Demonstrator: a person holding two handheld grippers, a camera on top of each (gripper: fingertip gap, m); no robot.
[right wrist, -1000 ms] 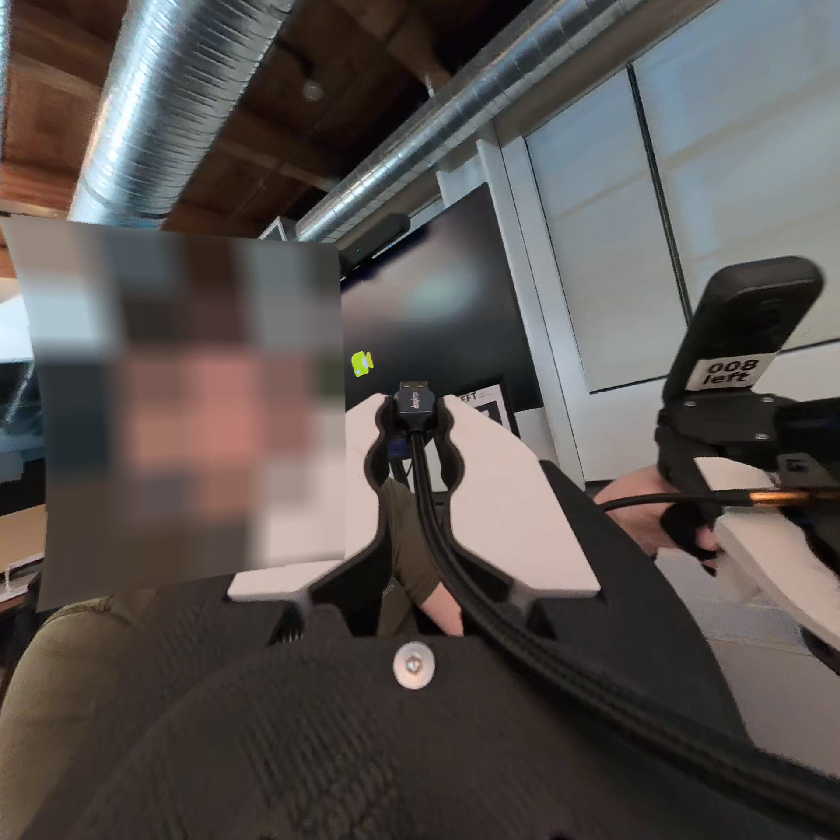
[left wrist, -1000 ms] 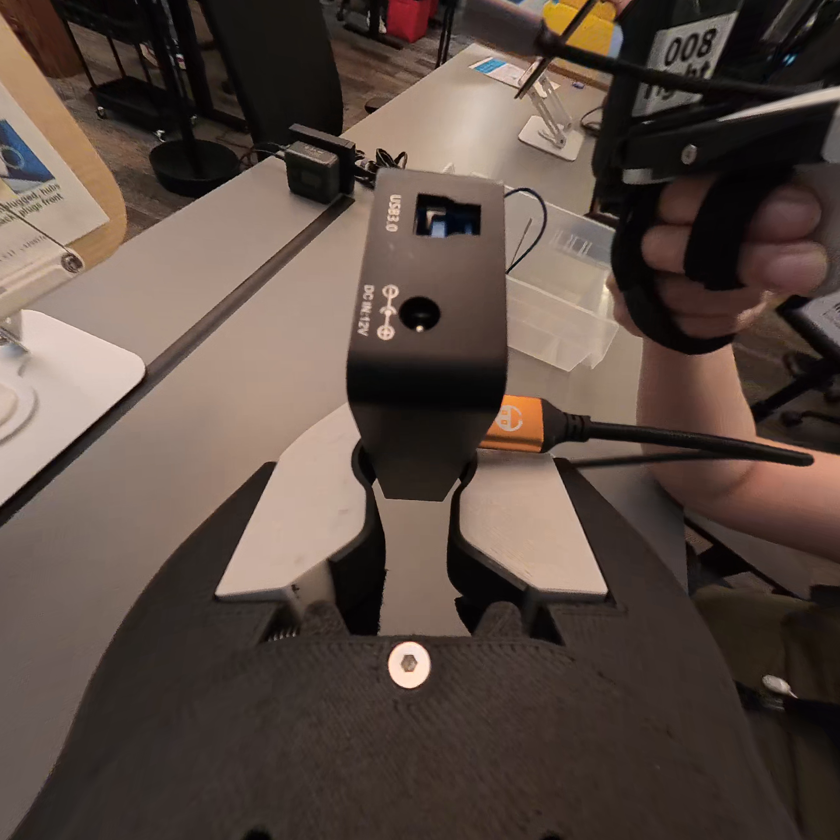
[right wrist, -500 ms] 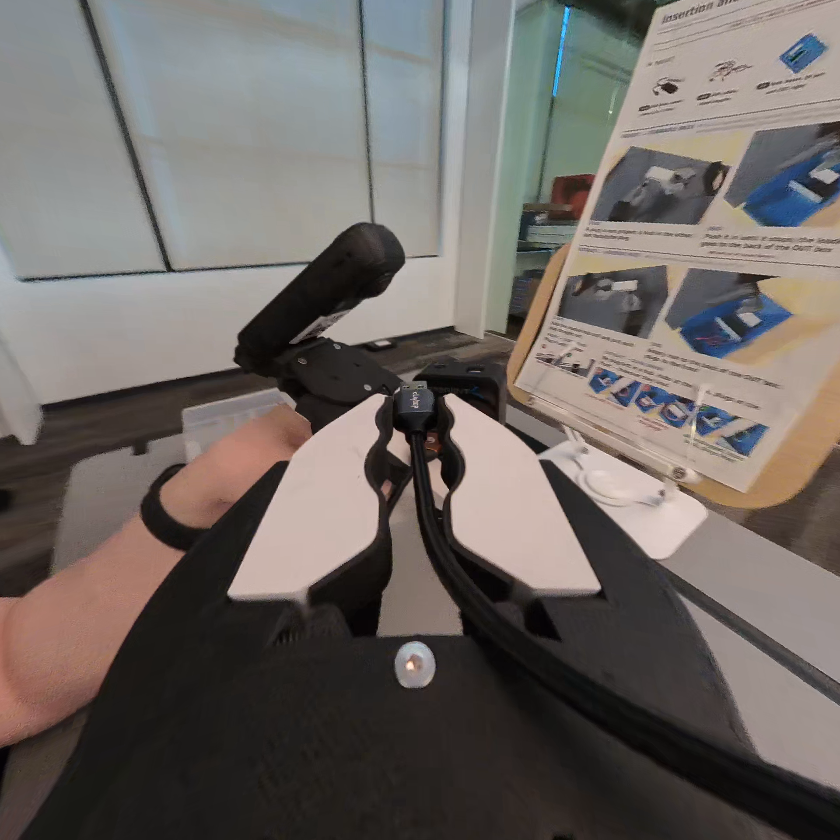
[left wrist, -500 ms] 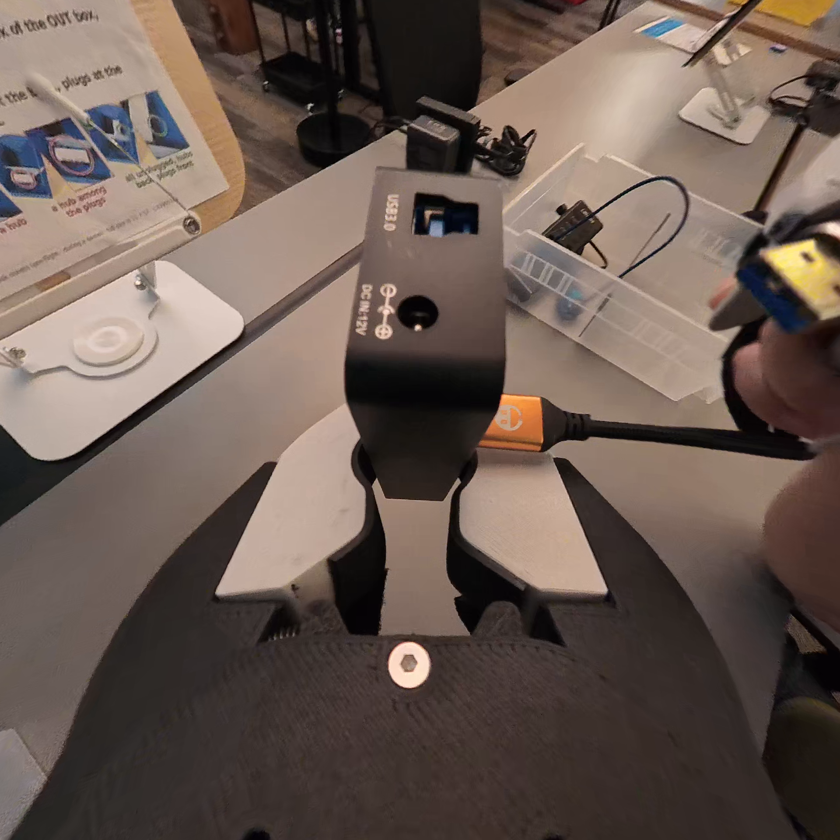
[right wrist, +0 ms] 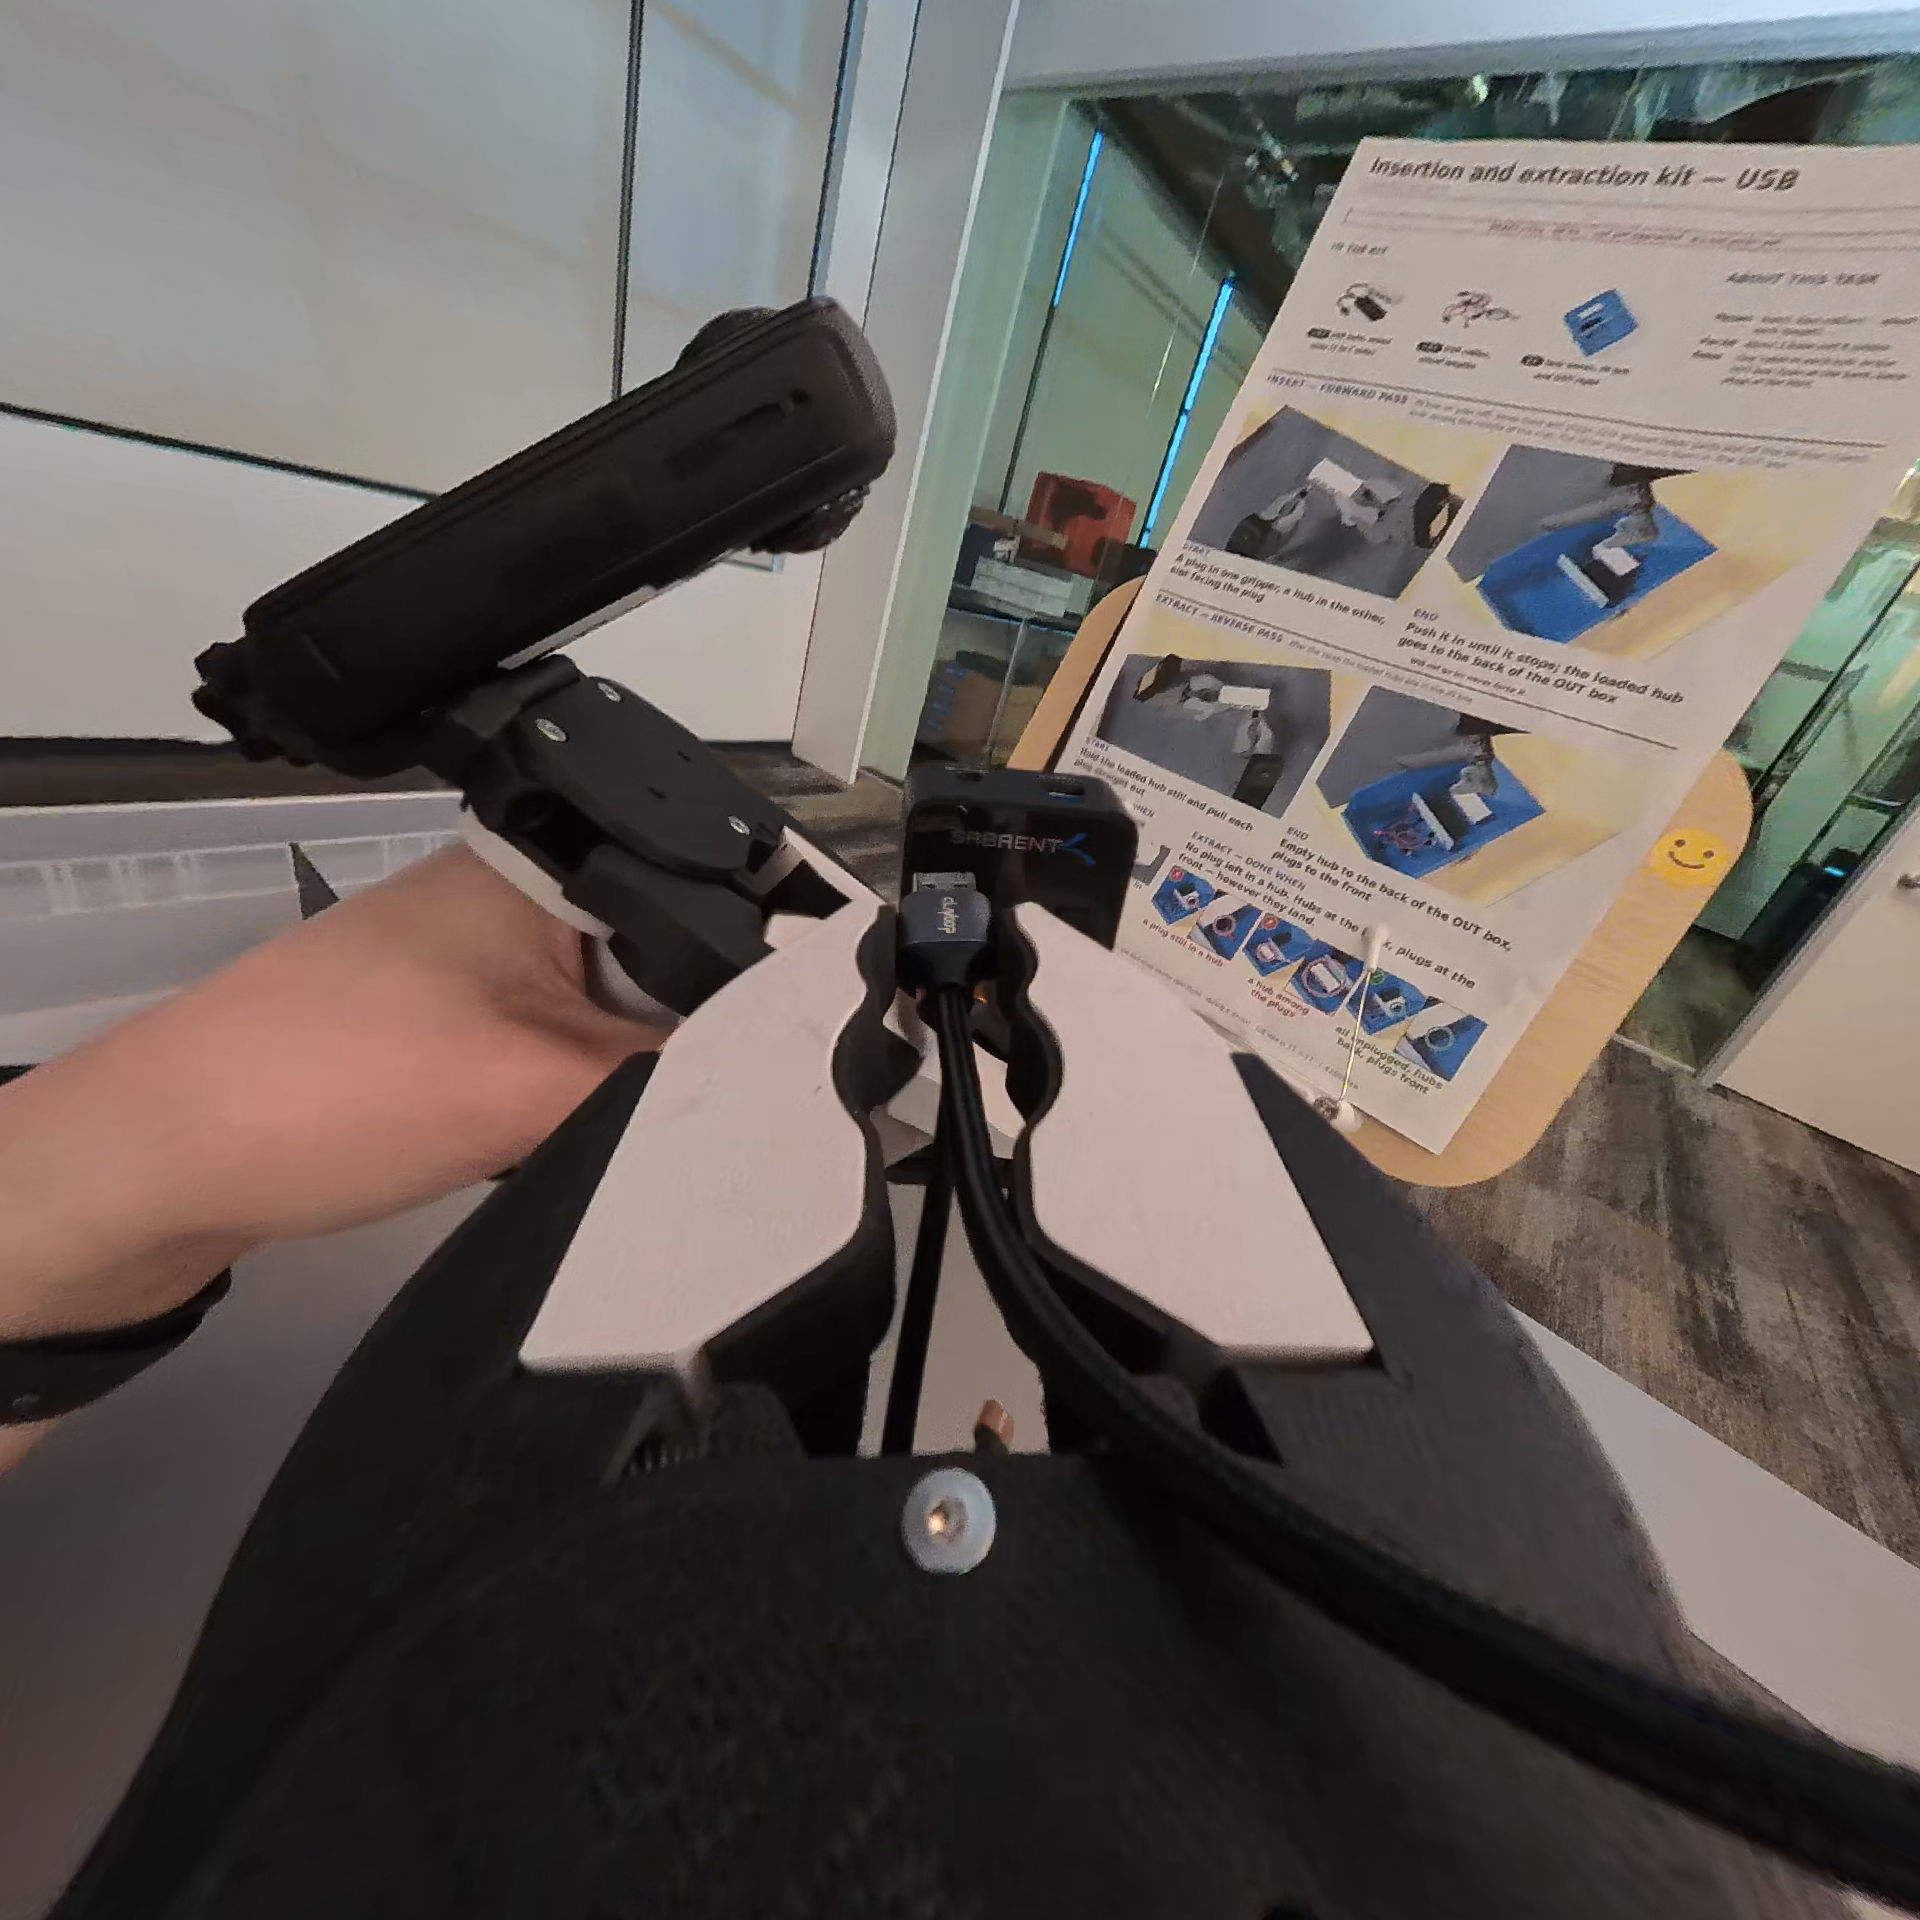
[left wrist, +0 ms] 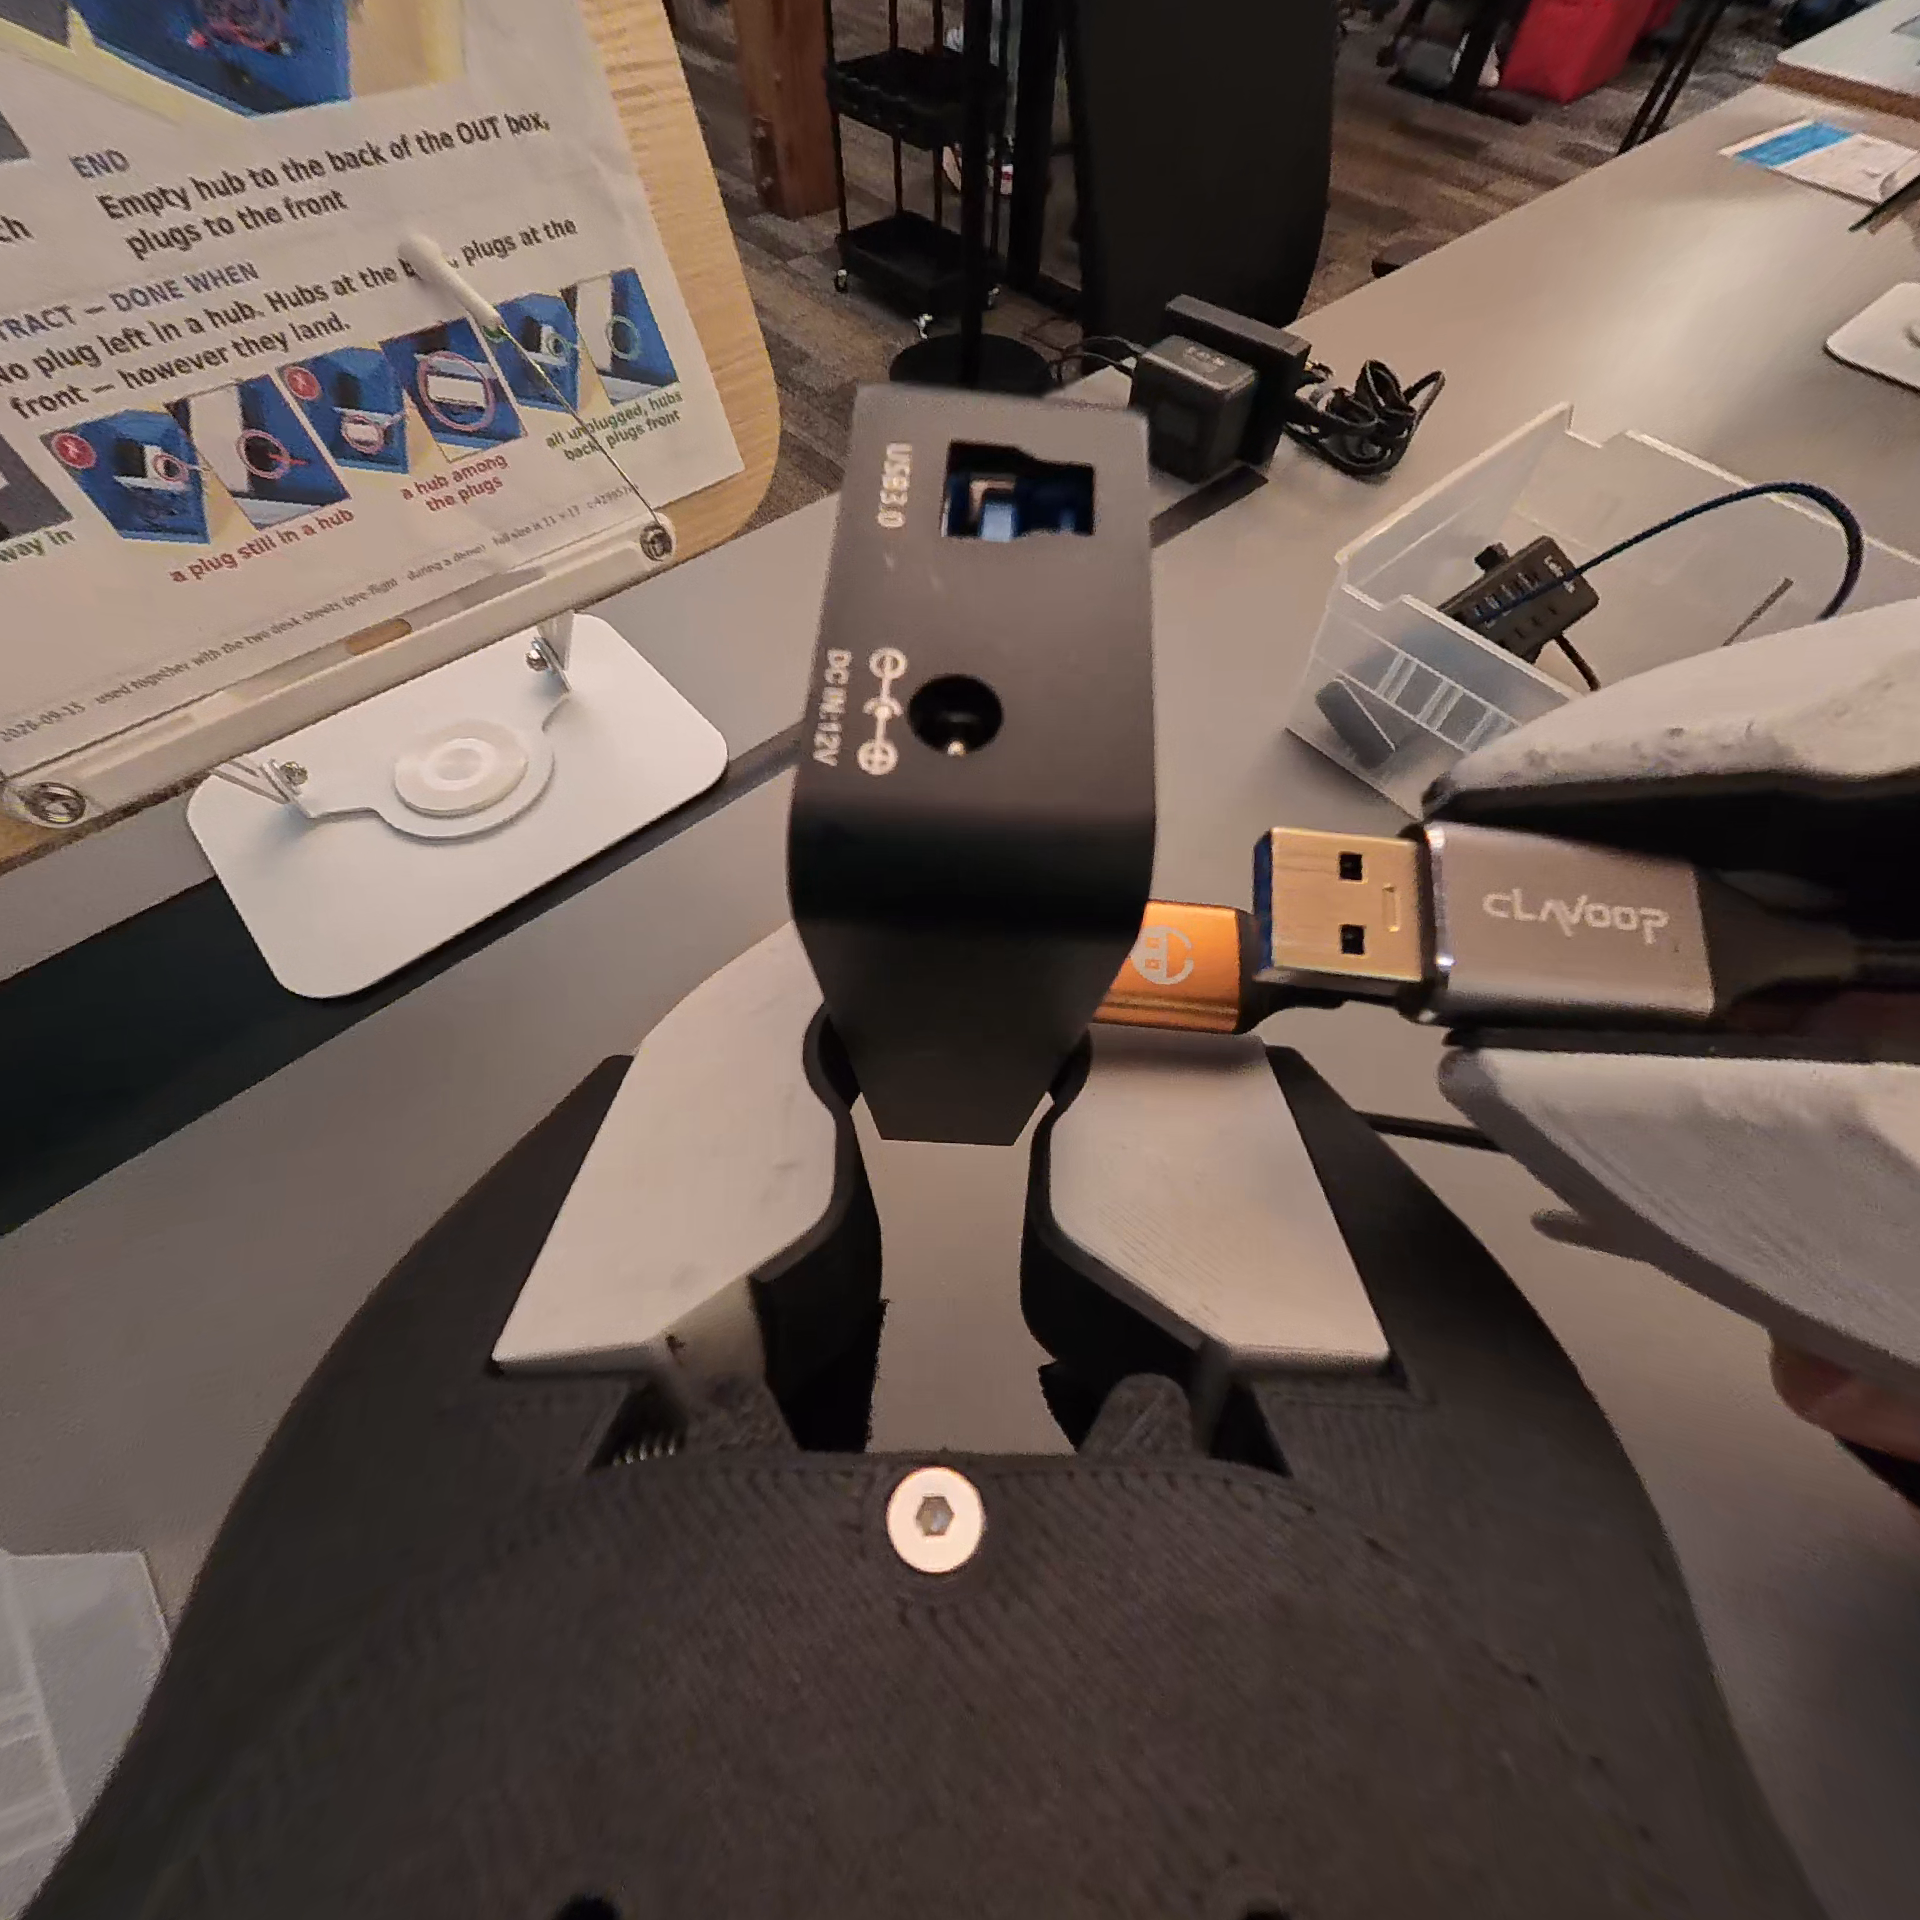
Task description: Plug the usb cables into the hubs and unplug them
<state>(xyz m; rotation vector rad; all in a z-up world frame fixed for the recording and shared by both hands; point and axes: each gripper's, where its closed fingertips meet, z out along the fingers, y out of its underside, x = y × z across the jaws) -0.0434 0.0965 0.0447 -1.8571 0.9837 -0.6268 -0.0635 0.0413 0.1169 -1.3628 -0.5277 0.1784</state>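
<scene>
My left gripper (left wrist: 951,1081) is shut on the lower end of a black USB hub (left wrist: 977,727) and holds it upright above the table. An orange plug (left wrist: 1179,966) sits in the hub's right side. My right gripper (right wrist: 945,935) is shut on a grey USB plug (right wrist: 943,925), whose black cable runs back between the fingers. In the left wrist view the plug's metal tip (left wrist: 1335,909) points left, just right of the hub and in front of the orange plug. In the right wrist view the hub (right wrist: 1013,842) is directly ahead of the plug.
An instruction sheet (left wrist: 312,312) stands on a white base (left wrist: 457,790) at the left of the grey table (left wrist: 312,1195). A clear plastic bin (left wrist: 1475,613) at the right holds another hub and a thin cable. A black power adapter (left wrist: 1205,395) lies at the table's far edge. There is about 9 centimetres between the tips of the two grippers.
My right gripper swung round from pointing away and brought the grey plug close to the hub's right side. My left gripper still holds the hub and has turned towards the instruction sheet.
</scene>
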